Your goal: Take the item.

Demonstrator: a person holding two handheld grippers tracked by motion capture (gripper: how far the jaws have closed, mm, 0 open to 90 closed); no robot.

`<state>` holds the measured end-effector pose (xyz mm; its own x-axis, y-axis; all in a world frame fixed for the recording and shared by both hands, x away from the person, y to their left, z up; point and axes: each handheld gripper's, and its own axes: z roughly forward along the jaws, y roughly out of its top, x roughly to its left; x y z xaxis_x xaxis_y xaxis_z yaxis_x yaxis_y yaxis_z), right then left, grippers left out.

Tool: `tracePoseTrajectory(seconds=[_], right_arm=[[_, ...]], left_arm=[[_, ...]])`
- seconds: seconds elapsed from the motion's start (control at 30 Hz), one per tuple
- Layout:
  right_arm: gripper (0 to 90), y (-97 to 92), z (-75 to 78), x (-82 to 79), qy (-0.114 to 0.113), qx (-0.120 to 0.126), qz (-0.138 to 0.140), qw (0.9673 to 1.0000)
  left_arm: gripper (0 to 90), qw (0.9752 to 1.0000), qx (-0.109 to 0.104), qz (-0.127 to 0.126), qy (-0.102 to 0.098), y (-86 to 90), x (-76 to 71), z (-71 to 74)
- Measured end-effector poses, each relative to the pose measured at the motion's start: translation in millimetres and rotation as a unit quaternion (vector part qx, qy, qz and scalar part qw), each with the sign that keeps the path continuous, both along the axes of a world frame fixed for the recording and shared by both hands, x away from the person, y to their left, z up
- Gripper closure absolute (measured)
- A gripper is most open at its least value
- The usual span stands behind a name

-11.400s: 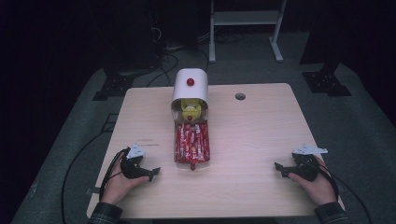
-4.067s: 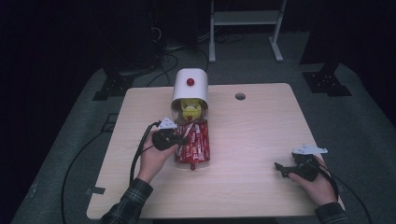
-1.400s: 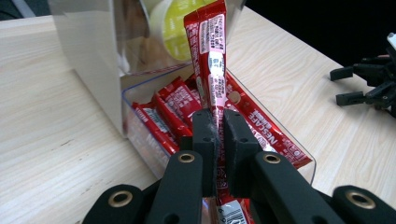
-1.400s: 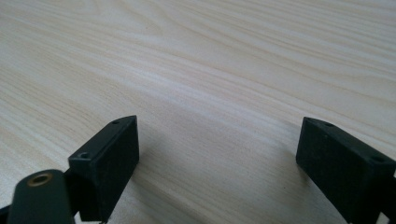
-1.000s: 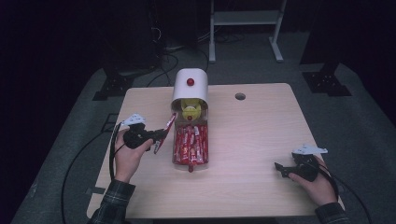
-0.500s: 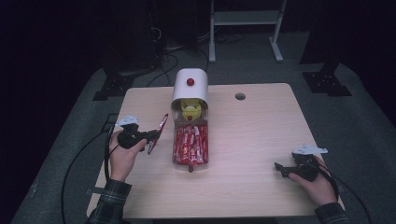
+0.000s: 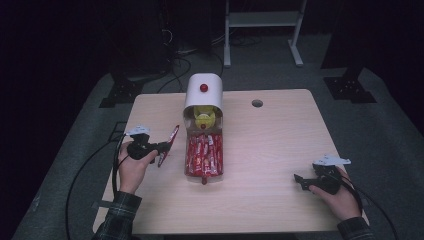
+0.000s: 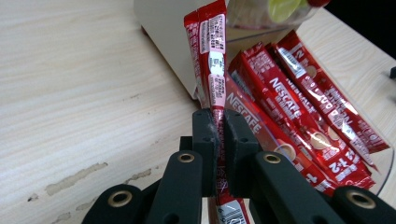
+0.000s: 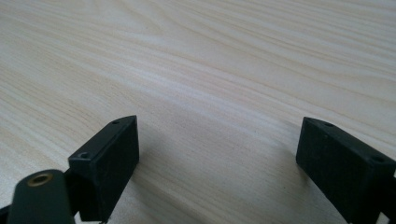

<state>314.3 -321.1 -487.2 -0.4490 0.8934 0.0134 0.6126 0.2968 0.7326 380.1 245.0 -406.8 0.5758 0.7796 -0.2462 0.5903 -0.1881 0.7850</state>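
A white dispenser (image 7: pixel 203 92) with a red knob stands at the table's back middle, and its clear tray (image 7: pixel 203 174) holds several red Nescafe sachets (image 7: pixel 205 152). My left gripper (image 7: pixel 164 146) is shut on one red sachet (image 7: pixel 168 145), held up left of the tray. In the left gripper view the sachet (image 8: pixel 210 60) rises between the two black jaws of that gripper (image 8: pixel 220 128), with the tray's sachets (image 8: pixel 299 112) behind it. My right gripper (image 7: pixel 300 181) rests on the table at the front right, open and empty, its jaws wide apart over bare wood in the right gripper view (image 9: pixel 217 154).
A yellow object (image 7: pixel 204 118) sits inside the dispenser's clear front. A round cable hole (image 7: pixel 257 103) is in the wooden table (image 7: pixel 270 145) at the back right. Cables trail off the table's left edge. A white metal frame (image 7: pixel 260 20) stands on the floor behind.
My left gripper reached into the tray, closed on a sachet and carried it out to the left. Over the last second it drifted farther left. The right gripper has stayed still.
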Motion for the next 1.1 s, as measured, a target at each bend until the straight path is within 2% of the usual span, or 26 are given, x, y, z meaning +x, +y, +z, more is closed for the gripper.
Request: tracePoseTrajectory(seconds=[0.73,1.1], right_arm=[[12.1,0.0,0.0,0.0,0.000,0.000,0.000,1.0000],[12.1,0.0,0.0,0.0,0.000,0.000,0.000,1.0000]], left_arm=[[84.7,0.9985,0.027,0.011,0.045,-11.8,13.8,-29.3],[84.6,0.9973,0.041,0.014,0.059,-15.5,17.0,-36.5]])
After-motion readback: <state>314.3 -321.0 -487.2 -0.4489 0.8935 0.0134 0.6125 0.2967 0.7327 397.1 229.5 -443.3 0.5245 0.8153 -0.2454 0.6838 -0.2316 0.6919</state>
